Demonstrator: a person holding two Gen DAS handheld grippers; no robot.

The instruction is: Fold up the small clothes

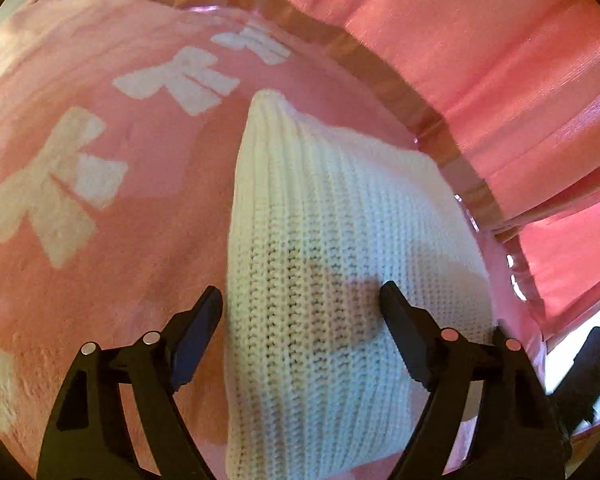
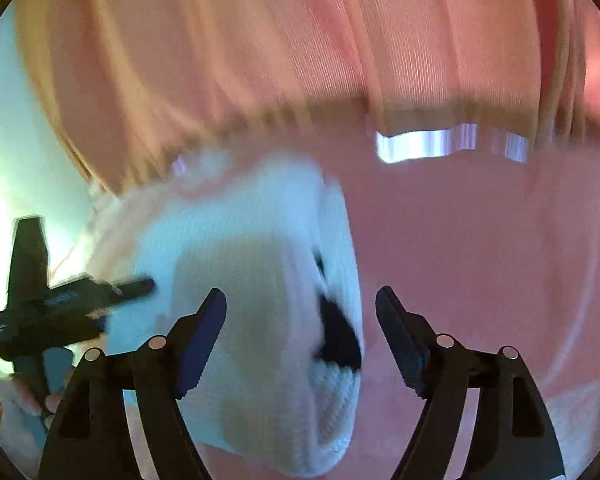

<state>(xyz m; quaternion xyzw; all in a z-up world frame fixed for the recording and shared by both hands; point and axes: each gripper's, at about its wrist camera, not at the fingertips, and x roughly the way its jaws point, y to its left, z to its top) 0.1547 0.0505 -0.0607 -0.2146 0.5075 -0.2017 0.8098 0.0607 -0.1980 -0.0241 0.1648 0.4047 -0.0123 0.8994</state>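
L wrist view: a pink fleece blanket (image 1: 148, 184) with white bow prints (image 1: 48, 196) fills the left side. The left gripper (image 1: 300, 300) hangs over it w/ jaws spread wide, nothing pinched. The left finger (image 1: 200, 328) sits just outside the left edge of a cream-white ribbed knit garment (image 1: 320, 220); the right finger (image 1: 404, 328) stands over the knit's right half, so the garment's left portion lies btwn the two w/o either pad pressing on it. The knit is a long piece, its axis running from the bottom of the frame up to a rounded narrow end near centre, ribs running the same way. Further right, a shiny pink band edges the blanket, then pink curtain folds (image 1: 500, 80).

R wrist view (motion-blurred): at far left the left gripper (image 2: 132, 288) comes in from the side, a hand (image 2: 28, 396) on its handle, its tip at the knit's left edge. The garment (image 2: 252, 264) lies left of centre, long axis slanting from upper left down to bottom centre, a dark opening (image 2: 336, 336) on its right side. The right gripper (image 2: 300, 304) is agape, holding nothing; the knit's right edge falls btwn its fingers, the right finger (image 2: 400, 332) over bare pink blanket (image 2: 480, 248). Curtain (image 2: 260, 40) behind.
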